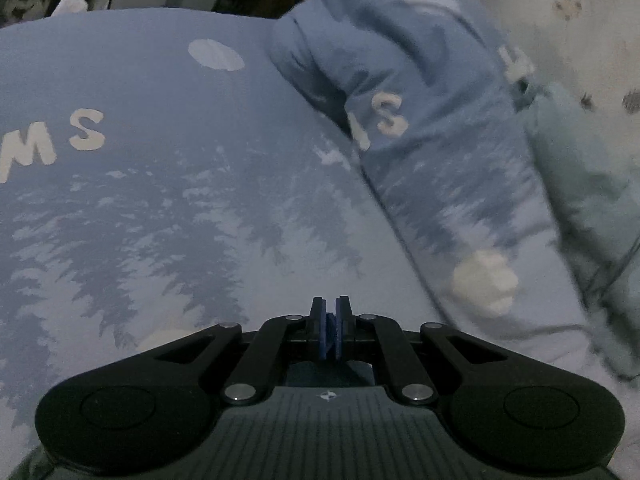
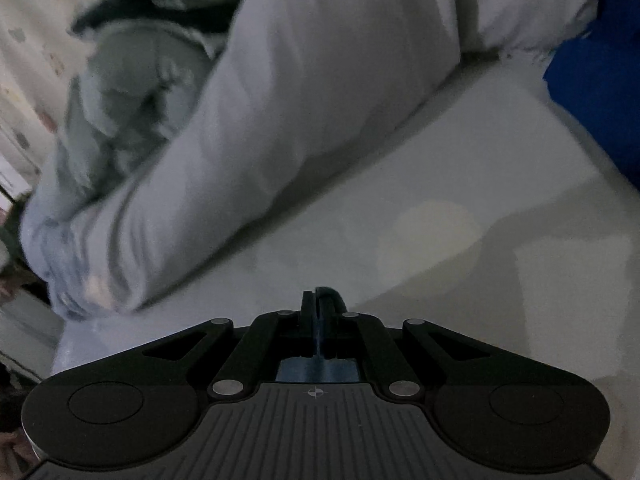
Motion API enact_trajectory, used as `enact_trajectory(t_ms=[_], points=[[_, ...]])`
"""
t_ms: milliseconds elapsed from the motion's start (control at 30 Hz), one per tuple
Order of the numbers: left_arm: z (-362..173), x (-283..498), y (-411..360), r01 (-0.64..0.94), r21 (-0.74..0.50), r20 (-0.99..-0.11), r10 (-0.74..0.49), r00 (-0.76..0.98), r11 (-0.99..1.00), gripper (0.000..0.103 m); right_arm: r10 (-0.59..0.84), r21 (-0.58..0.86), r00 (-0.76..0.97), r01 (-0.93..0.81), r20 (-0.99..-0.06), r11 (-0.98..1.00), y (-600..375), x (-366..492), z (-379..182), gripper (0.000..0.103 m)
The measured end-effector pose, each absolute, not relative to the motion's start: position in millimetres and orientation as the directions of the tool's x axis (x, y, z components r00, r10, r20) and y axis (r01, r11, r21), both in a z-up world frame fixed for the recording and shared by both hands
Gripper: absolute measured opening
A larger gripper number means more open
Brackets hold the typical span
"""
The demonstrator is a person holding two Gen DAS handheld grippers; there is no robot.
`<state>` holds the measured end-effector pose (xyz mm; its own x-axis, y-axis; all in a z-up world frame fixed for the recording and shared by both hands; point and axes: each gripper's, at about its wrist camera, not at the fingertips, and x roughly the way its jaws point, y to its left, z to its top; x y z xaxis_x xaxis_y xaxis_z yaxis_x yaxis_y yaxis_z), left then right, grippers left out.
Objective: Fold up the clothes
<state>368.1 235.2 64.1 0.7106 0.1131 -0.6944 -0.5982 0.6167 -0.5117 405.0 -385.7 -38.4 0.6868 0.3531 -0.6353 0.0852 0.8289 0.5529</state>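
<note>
Left wrist view: the left gripper [image 1: 331, 308] has its jaws pressed together with nothing visible between them, low over a blue sweatshirt [image 1: 168, 168] printed with pine trees, a pale disc and white letters. A sleeve [image 1: 404, 120] of the same print lies folded across its right side, beside a grey-green garment [image 1: 584, 184].

Right wrist view: the right gripper [image 2: 319, 300] is also closed on nothing visible, over pale fabric [image 2: 460, 240]. A pale blue sleeve [image 2: 288, 120] slants across, blurred.
</note>
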Motion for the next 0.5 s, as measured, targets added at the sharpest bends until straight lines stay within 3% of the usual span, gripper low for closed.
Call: enact_trajectory(t_ms=[100, 133, 200, 267, 333, 400, 433, 500], points=[[49.3, 372.2, 236.9, -0.592, -0.499, -0.698, 0.111, 0.708, 0.633, 0.01, 0.309, 0.523, 0.677, 0.132, -0.668, 0.842, -387.2, 414.7, -53.2, 0.002], [46.4, 371.8, 239.0, -0.586, -0.503, -0.692, 0.111, 0.714, 0.635, 0.02, 0.288, 0.519, 0.68, 0.16, -0.674, 0.84, -391.0, 416.0, -56.2, 0.005], [46.0, 367.0, 244.9, -0.57, -0.521, -0.665, 0.117, 0.738, 0.635, 0.023, 0.223, 0.506, 0.708, 0.216, -0.67, 0.835, -400.0, 414.6, -55.3, 0.007], [51.2, 358.5, 252.4, -0.532, -0.559, -0.611, 0.117, 0.783, 0.636, 0.039, 0.178, 0.49, 0.74, 0.228, -0.649, 0.841, -401.3, 406.4, -44.2, 0.008], [60.6, 347.3, 253.7, -0.472, -0.584, -0.569, 0.082, 0.819, 0.66, 0.055, 0.237, 0.462, 0.744, 0.108, -0.625, 0.88, -379.8, 391.6, -21.7, 0.009], [71.3, 336.2, 244.3, -0.386, -0.576, -0.55, 0.008, 0.835, 0.721, 0.062, 0.321, 0.408, 0.726, -0.061, -0.608, 0.911, -339.6, 366.8, 10.4, 0.016], [76.8, 330.0, 233.9, -0.339, -0.551, -0.542, -0.018, 0.84, 0.762, 0.066, 0.369, 0.395, 0.702, -0.134, -0.609, 0.909, -317.1, 354.4, 21.4, 0.022], [85.6, 303.6, 206.5, -0.241, -0.478, -0.523, -0.053, 0.851, 0.845, 0.077, 0.447, 0.376, 0.653, -0.257, -0.611, 0.89, -272.4, 332.9, 38.8, 0.024]])
